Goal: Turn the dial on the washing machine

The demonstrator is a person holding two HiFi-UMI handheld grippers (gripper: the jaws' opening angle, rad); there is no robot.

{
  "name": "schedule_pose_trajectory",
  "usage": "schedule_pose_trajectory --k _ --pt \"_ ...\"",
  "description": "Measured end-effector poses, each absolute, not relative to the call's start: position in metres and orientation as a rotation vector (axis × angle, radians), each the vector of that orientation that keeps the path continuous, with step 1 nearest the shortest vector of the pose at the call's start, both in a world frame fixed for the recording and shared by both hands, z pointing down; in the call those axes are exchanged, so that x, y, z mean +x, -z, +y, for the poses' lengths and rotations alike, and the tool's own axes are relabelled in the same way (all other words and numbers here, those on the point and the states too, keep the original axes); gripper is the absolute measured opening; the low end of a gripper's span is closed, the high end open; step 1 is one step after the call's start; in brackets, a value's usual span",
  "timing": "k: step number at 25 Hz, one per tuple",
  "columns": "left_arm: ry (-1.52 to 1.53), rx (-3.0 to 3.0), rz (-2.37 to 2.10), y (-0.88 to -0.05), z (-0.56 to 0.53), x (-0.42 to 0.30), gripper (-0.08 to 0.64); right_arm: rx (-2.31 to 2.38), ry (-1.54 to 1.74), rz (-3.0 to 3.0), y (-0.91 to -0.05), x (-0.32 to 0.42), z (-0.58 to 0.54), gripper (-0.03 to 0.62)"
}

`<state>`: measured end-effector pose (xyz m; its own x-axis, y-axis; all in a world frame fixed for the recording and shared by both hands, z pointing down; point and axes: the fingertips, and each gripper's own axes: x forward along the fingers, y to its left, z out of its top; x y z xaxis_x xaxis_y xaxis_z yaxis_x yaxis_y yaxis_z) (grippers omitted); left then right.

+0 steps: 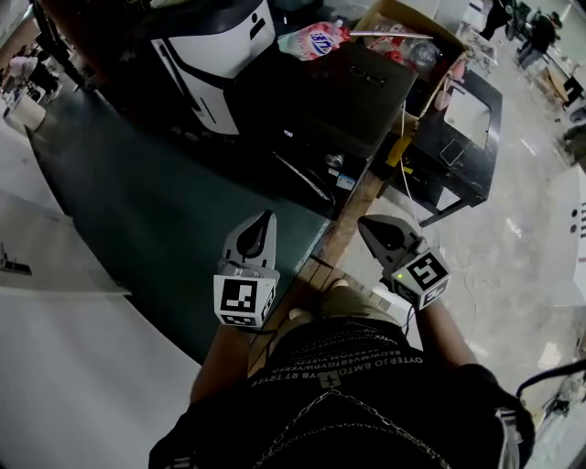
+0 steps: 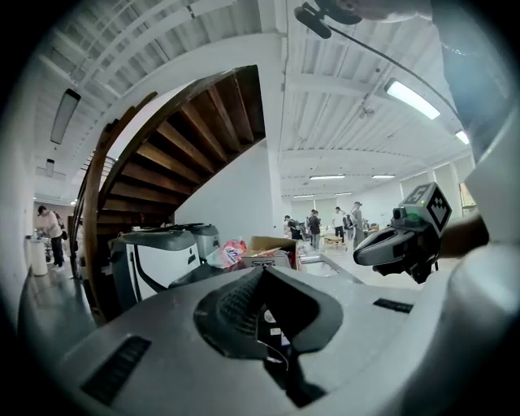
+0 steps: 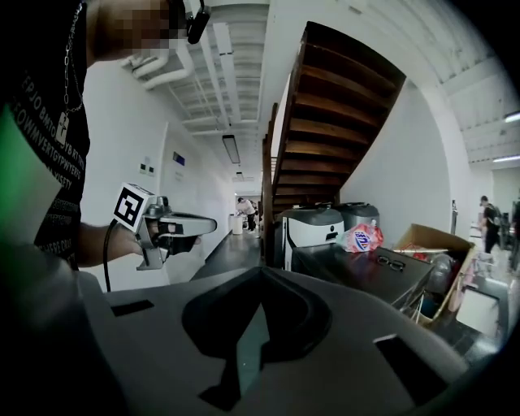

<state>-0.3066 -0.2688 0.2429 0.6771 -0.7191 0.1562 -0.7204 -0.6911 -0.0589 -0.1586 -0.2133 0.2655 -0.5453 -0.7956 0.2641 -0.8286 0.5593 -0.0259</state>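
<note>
A white machine with a dark top (image 1: pixel 212 48) stands at the back, under a wooden staircase; it also shows in the left gripper view (image 2: pixel 154 262) and the right gripper view (image 3: pixel 313 229). No dial can be made out on it. My left gripper (image 1: pixel 266 218) and right gripper (image 1: pixel 364 223) are held side by side in front of the person's body, well short of the machine. Both point roughly level towards it. Each has its jaws together and nothing between them. The right gripper view shows the left gripper (image 3: pixel 213 222) from the side, and the left gripper view shows the right gripper (image 2: pixel 357 257).
A dark table (image 1: pixel 366 87) stands beside the machine, with a pink packet (image 1: pixel 311 38) and an open cardboard box (image 1: pixel 412 27) at its far end. A dark green floor strip (image 1: pixel 137 201) runs towards the machine. A white surface (image 1: pixel 55 357) lies at the left. People stand far off.
</note>
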Motion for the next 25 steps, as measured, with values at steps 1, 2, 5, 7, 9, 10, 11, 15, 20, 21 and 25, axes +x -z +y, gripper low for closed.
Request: schedule_pose_trajectory --k 1,2,5,7,9,10,11,15,20,21,25 --pt "-0.257 2.884 -1.193 -0.245 -0.271 -0.295 0.006 1.392 -0.238 -2.552 -0.270 -0.149 -0.213 -0.003" --pt "-0.259 2.894 -1.158 -0.247 -0.273 -0.283 0.006 1.419 -0.258 -2.531 -0.275 -0.140 -0.214 -0.003" --pt "-0.282 2.912 -1.084 -0.249 -0.287 -0.252 0.006 1.481 -0.295 -2.490 -0.284 -0.113 -0.230 -0.003" --pt "-0.287 2.926 -1.059 -0.246 -0.297 -0.234 0.006 1.511 -0.306 -2.490 -0.283 -0.097 -0.243 -0.003" --pt "-0.297 2.948 -1.051 -0.244 -0.308 -0.217 0.006 1.524 -0.296 -2.503 -0.280 -0.082 -0.255 -0.003" --pt "-0.300 2.959 -1.054 -0.242 -0.315 -0.209 0.006 1.525 -0.286 -2.508 -0.279 -0.074 -0.261 -0.003" --pt "-0.300 2.967 -1.060 -0.239 -0.321 -0.201 0.006 1.525 -0.277 -2.510 -0.279 -0.066 -0.267 -0.003" --pt "-0.281 2.982 -1.092 -0.228 -0.334 -0.184 0.006 1.526 -0.282 -2.518 -0.283 -0.040 -0.285 -0.003" --pt "-0.332 2.931 -1.137 -0.238 -0.342 -0.185 0.006 1.529 -0.315 -2.517 -0.295 -0.023 -0.300 -0.003" --pt "-0.341 2.922 -1.148 -0.239 -0.345 -0.188 0.006 1.531 -0.326 -2.520 -0.297 -0.023 -0.303 -0.003" --pt "-0.361 2.879 -1.200 -0.243 -0.361 -0.209 0.006 1.503 -0.364 -2.525 -0.306 -0.033 -0.319 -0.003"
